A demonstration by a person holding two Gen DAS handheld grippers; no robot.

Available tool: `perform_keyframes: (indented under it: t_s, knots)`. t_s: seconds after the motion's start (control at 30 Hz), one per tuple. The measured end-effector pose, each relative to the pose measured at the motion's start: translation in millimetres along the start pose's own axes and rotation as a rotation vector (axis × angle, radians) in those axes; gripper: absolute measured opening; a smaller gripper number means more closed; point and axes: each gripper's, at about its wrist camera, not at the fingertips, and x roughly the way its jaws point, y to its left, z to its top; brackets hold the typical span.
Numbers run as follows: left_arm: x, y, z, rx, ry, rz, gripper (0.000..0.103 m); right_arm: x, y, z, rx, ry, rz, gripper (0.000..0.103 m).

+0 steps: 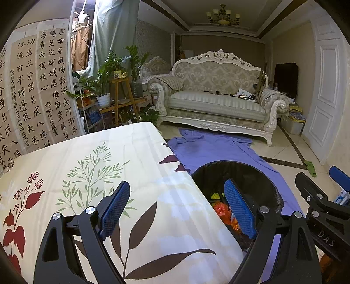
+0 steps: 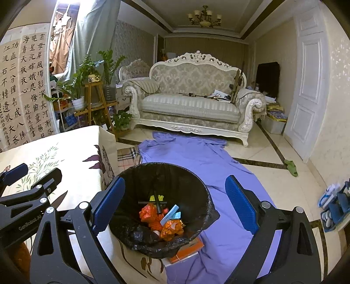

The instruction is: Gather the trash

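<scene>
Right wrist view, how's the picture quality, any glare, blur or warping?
Right wrist view: sharp, dim warm light, glare at the window, fisheye bends the door, corners vignetted. Left wrist view: same curving, tablecloth evenly lit, bin interior dark.

Both the left gripper (image 1: 179, 205) and right gripper (image 2: 175, 206) point downward, jaws spread wide, empty.
</scene>
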Motion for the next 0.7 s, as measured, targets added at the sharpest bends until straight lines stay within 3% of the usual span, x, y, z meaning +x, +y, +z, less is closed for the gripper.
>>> perform_keyframes:
  t_s: [0.7]
  knots:
    - [-3.3, 1.0, -3.6, -0.003, -0.002, -0.004, 0.085, -4.2, -4.0, 1.1, 0.000, 0.001, -0.004, 0.091]
